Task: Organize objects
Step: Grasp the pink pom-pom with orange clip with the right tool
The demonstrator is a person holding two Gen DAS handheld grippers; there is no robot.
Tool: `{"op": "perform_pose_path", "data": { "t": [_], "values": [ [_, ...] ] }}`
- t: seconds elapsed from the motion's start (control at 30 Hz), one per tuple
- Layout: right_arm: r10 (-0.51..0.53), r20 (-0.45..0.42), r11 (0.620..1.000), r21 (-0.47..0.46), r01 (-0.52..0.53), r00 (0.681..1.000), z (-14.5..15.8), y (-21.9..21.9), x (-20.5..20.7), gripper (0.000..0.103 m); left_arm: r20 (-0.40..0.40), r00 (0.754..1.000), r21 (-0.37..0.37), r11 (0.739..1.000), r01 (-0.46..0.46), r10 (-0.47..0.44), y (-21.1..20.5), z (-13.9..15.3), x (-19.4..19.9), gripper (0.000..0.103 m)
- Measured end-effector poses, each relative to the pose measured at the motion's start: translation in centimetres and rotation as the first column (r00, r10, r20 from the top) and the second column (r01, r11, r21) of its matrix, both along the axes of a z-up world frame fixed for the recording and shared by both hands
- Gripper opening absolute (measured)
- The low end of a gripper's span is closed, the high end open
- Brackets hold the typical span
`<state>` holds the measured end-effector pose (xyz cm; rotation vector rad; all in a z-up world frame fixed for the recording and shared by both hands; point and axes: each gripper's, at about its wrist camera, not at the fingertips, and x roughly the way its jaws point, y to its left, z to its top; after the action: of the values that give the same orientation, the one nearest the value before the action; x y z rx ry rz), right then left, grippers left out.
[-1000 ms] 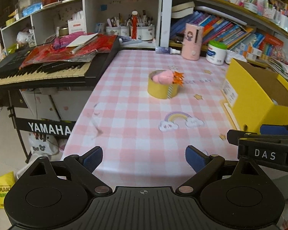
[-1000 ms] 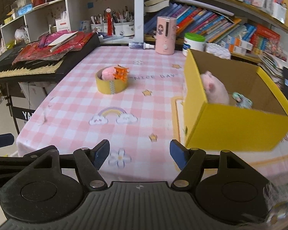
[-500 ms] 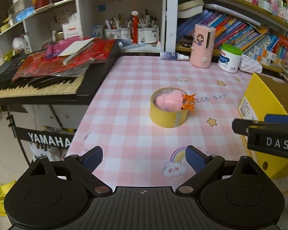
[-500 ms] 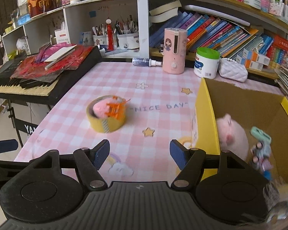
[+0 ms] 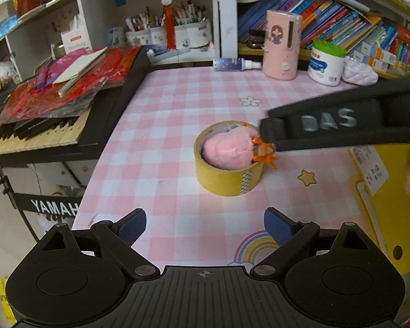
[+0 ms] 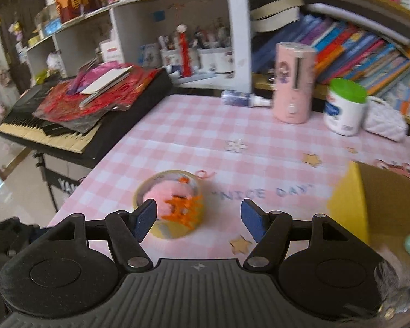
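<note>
A yellow tape roll [image 5: 228,180] lies flat on the pink checked tablecloth [image 5: 177,114]. A pink fluffy toy [image 5: 227,150] with an orange trim [image 5: 263,157] is nestled in its hole. My left gripper [image 5: 205,227] is open and empty, a short way in front of the roll. My right gripper [image 6: 199,218] is also open with nothing between its fingers. The roll [image 6: 172,227] and toy [image 6: 164,192] sit just beyond its left finger [image 6: 146,217]. Seen in the left wrist view, the right gripper [image 5: 270,136] reaches in from the right, its tip at the roll's far right edge.
A yellow cardboard box [image 6: 350,205] stands at the right, with a keyboard [image 5: 41,134] piled with red packets at the left. At the back are a pink dispenser [image 5: 281,46], a green-lidded jar [image 5: 326,64], a spray bottle [image 5: 235,64], a white pouch [image 5: 359,73] and crowded shelves.
Both grippers have moved in towards the tape roll, which now looms larger. The right gripper swung left, away from the box, and now reaches over the roll's edge.
</note>
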<state>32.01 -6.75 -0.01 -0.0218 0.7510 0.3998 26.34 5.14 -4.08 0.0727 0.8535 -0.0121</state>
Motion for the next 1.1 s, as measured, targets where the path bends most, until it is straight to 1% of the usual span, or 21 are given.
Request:
{"op": "perform_pose_path", "data": {
  "t": [0.2, 0.27, 0.3, 0.33, 0.43, 0.5, 0.57, 0.67, 0.7, 0.73, 0.8, 0.83, 0.87, 0.9, 1.0, 1.1],
  "values": [
    [0.111, -0.020, 0.993, -0.037, -0.112, 0.994, -1.4, 3.0, 3.0, 0.065, -0.011, 0.999, -0.004, 0.999, -0.048, 0.048, 0.9, -0.3, 0.7, 0.095],
    [0.136, -0.030, 0.987, -0.077, -0.138, 0.990, -2.1, 3.9, 3.8, 0.062, -0.014, 0.999, -0.010, 0.999, -0.052, 0.052, 1.0, -0.3, 0.7, 0.095],
    [0.143, -0.030, 0.985, -0.094, -0.145, 0.989, -2.3, 4.3, 4.1, 0.058, -0.015, 0.999, -0.013, 0.999, -0.052, 0.052, 1.0, -0.3, 0.8, 0.095],
    [0.161, -0.035, 0.980, -0.110, -0.164, 0.986, -2.6, 4.6, 4.4, 0.058, -0.015, 0.999, -0.017, 0.999, -0.051, 0.051, 1.0, -0.3, 0.8, 0.095],
    [0.220, -0.055, 0.967, -0.118, -0.225, 0.974, -3.2, 5.2, 4.8, 0.057, -0.018, 0.999, -0.023, 0.999, -0.046, 0.046, 1.0, -0.4, 1.0, 0.095],
    [0.272, -0.084, 0.947, -0.151, -0.282, 0.959, -3.8, 5.8, 4.9, 0.057, -0.021, 0.999, -0.024, 0.999, -0.044, 0.044, 0.9, -0.4, 1.2, 0.095],
    [0.301, -0.062, 0.936, -0.172, -0.307, 0.952, -4.0, 6.2, 4.6, 0.055, -0.022, 0.999, -0.025, 0.999, -0.044, 0.044, 0.8, -0.5, 1.3, 0.095],
    [0.304, -0.063, 0.938, -0.152, -0.311, 0.950, -4.0, 6.1, 4.9, 0.053, -0.025, 0.999, -0.027, 0.999, -0.038, 0.037, 0.5, -0.6, 1.8, 0.095],
    [0.305, -0.061, 0.940, -0.141, -0.311, 0.950, -4.0, 5.9, 5.0, 0.049, -0.022, 0.999, -0.025, 0.999, -0.032, 0.032, 0.4, -0.6, 1.9, 0.095],
    [0.295, -0.055, 0.947, -0.120, -0.300, 0.954, -3.7, 5.5, 5.1, 0.035, -0.014, 1.000, -0.024, 0.999, -0.027, 0.027, 0.2, -0.6, 2.0, 0.095],
    [0.273, -0.023, 0.961, -0.041, -0.274, 0.962, -2.5, 4.5, 5.1, 0.014, -0.001, 1.000, -0.029, 0.999, -0.018, 0.018, -0.1, -0.6, 2.5, 0.095],
    [0.261, -0.024, 0.965, 0.002, -0.261, 0.965, -1.7, 4.0, 5.3, 0.005, 0.003, 1.000, -0.033, 0.999, -0.013, 0.013, -0.2, -0.6, 2.8, 0.095],
    [0.235, -0.023, 0.971, 0.038, -0.234, 0.972, -1.0, 3.3, 5.4, 0.001, 0.007, 1.000, -0.036, 0.999, -0.009, 0.010, -0.4, -0.6, 3.1, 0.095],
    [0.214, -0.016, 0.976, 0.052, -0.213, 0.977, -0.5, 2.7, 5.3, 0.001, 0.010, 1.000, -0.040, 0.999, -0.005, 0.005, -0.6, -0.7, 3.5, 0.095],
    [0.159, 0.012, 0.985, 0.070, -0.159, 0.987, 0.8, 0.9, 5.0, 0.001, 0.010, 1.000, -0.037, 0.999, 0.016, -0.016, -1.3, -1.0, 4.5, 0.095],
    [0.121, -0.003, 0.990, 0.070, -0.120, 0.993, 0.9, -0.4, 5.0, 0.003, 0.006, 0.999, -0.034, 0.999, 0.033, -0.033, -2.0, -1.1, 5.0, 0.095]
  ]
}}
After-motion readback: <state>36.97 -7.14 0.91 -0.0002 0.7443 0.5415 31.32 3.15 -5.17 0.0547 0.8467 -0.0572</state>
